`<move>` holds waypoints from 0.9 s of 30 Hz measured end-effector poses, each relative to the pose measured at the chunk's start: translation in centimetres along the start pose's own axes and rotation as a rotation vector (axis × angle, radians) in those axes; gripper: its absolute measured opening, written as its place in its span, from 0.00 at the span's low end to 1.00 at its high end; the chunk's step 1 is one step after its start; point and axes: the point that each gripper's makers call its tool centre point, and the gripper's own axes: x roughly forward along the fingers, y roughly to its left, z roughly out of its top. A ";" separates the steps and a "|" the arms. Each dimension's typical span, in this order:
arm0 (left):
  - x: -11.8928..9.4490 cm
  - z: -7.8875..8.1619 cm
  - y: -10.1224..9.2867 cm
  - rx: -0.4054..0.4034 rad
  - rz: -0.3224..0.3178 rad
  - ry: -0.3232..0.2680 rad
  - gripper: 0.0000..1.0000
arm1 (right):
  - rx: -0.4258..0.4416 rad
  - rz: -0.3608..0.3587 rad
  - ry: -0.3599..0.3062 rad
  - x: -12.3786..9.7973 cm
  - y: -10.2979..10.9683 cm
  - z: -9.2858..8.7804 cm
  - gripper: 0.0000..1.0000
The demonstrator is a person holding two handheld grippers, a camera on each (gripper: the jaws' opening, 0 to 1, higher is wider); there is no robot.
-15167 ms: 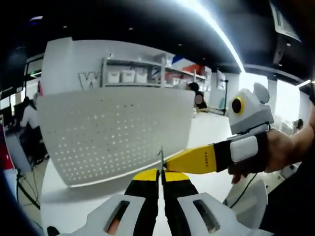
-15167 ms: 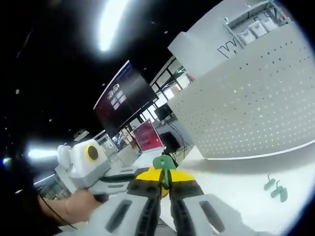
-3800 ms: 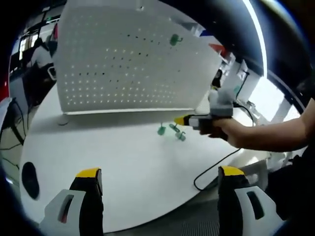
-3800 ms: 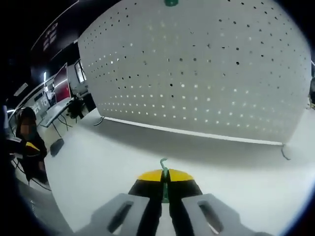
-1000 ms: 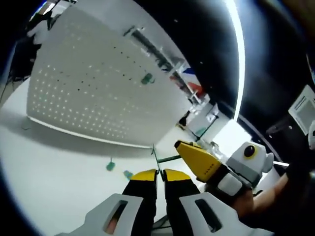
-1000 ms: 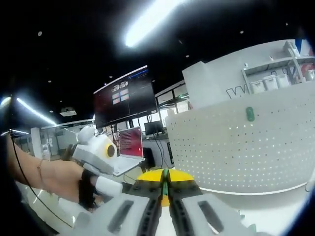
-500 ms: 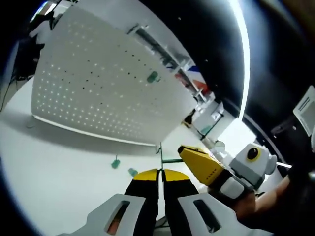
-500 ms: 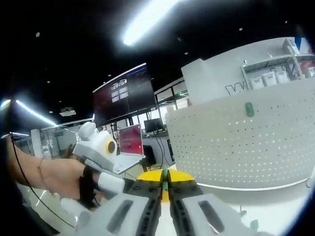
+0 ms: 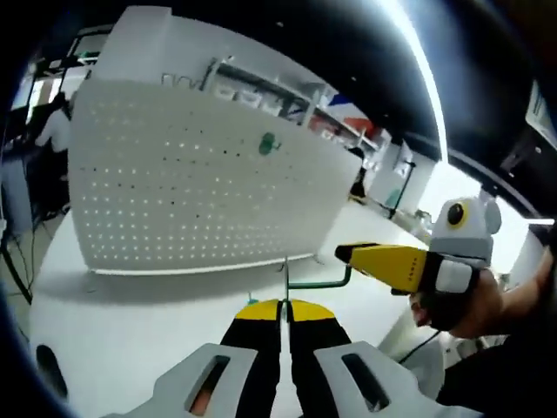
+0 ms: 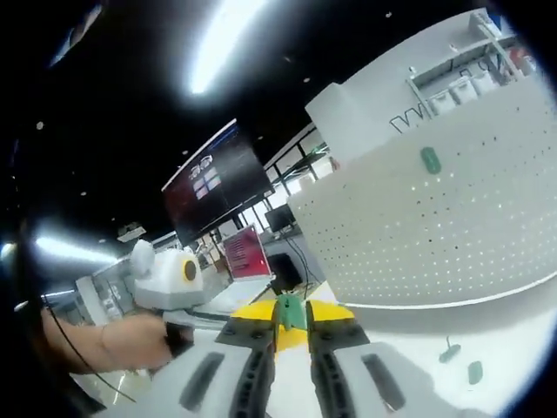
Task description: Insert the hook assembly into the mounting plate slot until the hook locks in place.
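I read the white worktop (image 9: pixel 130 313) as the base of it all, carrying the upright perforated mounting plate (image 9: pixel 174 192), which stands on its lower edge so that its holes face me and a hook can be pushed straight in; one green hook (image 9: pixel 268 144) already sits high on that plate, also visible in the right gripper view (image 10: pixel 430 160), which I take as proof of how a seated piece should look; two spare green pieces (image 10: pixel 461 361) lie on the worktop near the plate's foot, left within reach for later; my left hand-held gripper (image 9: pixel 284 306) is pinched down on a thin upright metal pin, and my right hand-held gripper (image 9: pixel 348 254) comes in from the right side of the left gripper view with a green hook assembly (image 9: pixel 322 280) clamped in its tips, its bent end meeting that pin; in the right gripper view the right hand-held gripper (image 10: pixel 291 324) is closed on the green part (image 10: pixel 291 312); I judge the two are held together in mid-air, clear of the plate, so the assembly can be joined before insertion.
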 end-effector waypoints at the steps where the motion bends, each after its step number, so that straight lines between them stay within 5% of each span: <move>1: 0.0 0.2 0.0 0.017 0.009 -0.009 0.01 | 0.017 0.003 0.021 0.0 0.0 -0.4 0.11; 10: 0.1 0.5 -0.3 0.126 0.010 -0.012 0.01 | 0.060 0.030 0.051 0.7 0.5 -1.2 0.08; 23: -0.2 1.1 -0.3 0.176 0.010 -0.048 0.01 | 0.115 0.050 0.069 1.5 0.9 -1.8 0.04; 27: -0.4 1.0 -0.2 0.183 0.015 -0.042 0.01 | 0.023 0.021 0.064 1.6 0.9 -1.8 0.02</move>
